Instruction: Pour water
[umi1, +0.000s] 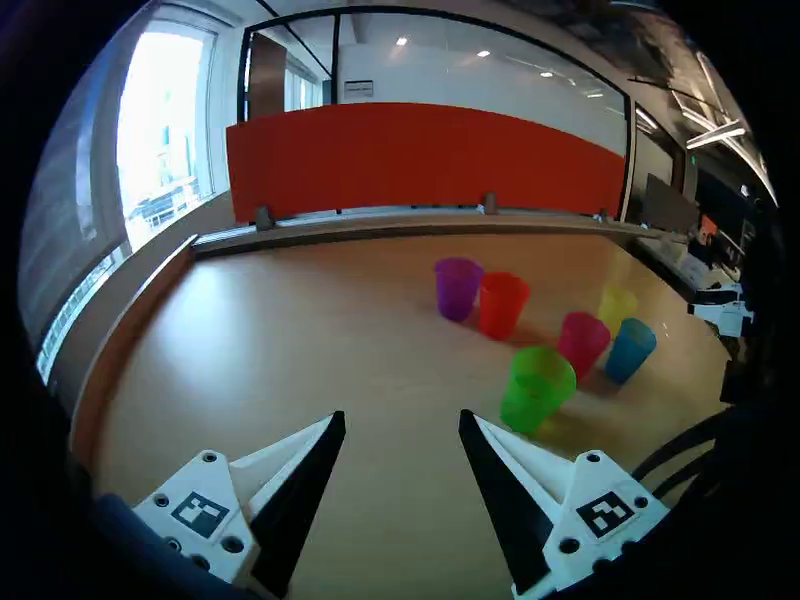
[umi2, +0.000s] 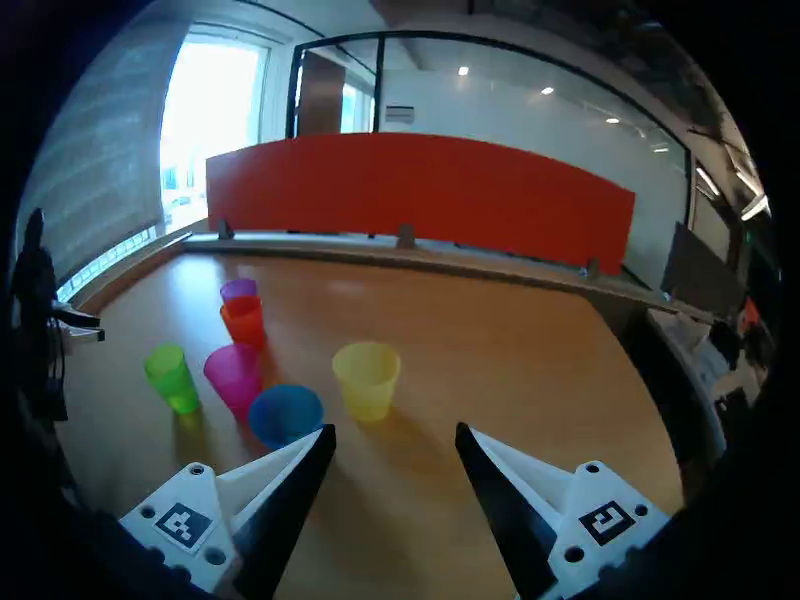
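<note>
Fingers on left gripper spread wide, nothing between them, hovering over wooden table. Same deal with right gripper: wide open, gripping nothing. Six plastic cups upright mid-table. Green cup nearest my left gripper, just past its right fingertip. Pink cup and blue cup beside it, yellow cup behind those. Orange cup and purple cup farther back, close together, maybe touching. Water in any of them? Can't tell, too blurry. Red divider along far edge.
</note>
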